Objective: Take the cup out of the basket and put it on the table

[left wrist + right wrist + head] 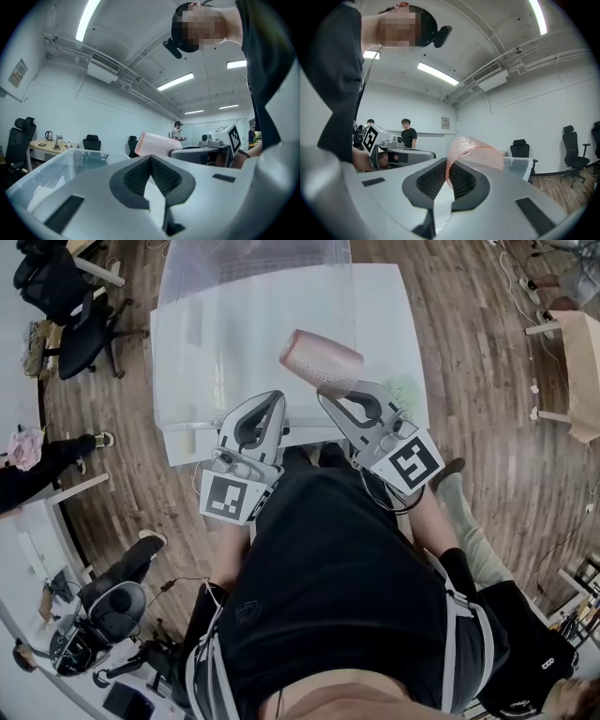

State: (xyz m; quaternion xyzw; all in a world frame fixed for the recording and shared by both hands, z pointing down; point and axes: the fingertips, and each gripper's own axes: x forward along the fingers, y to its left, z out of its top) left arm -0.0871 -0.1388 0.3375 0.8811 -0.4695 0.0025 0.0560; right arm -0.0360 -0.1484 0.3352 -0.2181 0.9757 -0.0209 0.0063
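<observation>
A pink, bumpy-textured cup [321, 362] lies on its side in the air above the near edge of the white table [384, 324]. My right gripper [330, 395] is shut on the cup's rim. In the right gripper view the cup [480, 152] sticks out past the pads [461, 180], which pinch its thin wall. The clear plastic basket [173, 418] stands on the table's left half, just left of the cup. My left gripper [277, 397] hovers at the basket's near right corner, shut with nothing in it. From the left gripper view the cup [159, 144] shows beyond my closed jaws.
A pale green object [405, 390] lies on the table right of my right gripper. Wooden floor surrounds the table. Black office chairs [70, 301] stand to the left, and other people stand far back in the room [408, 133].
</observation>
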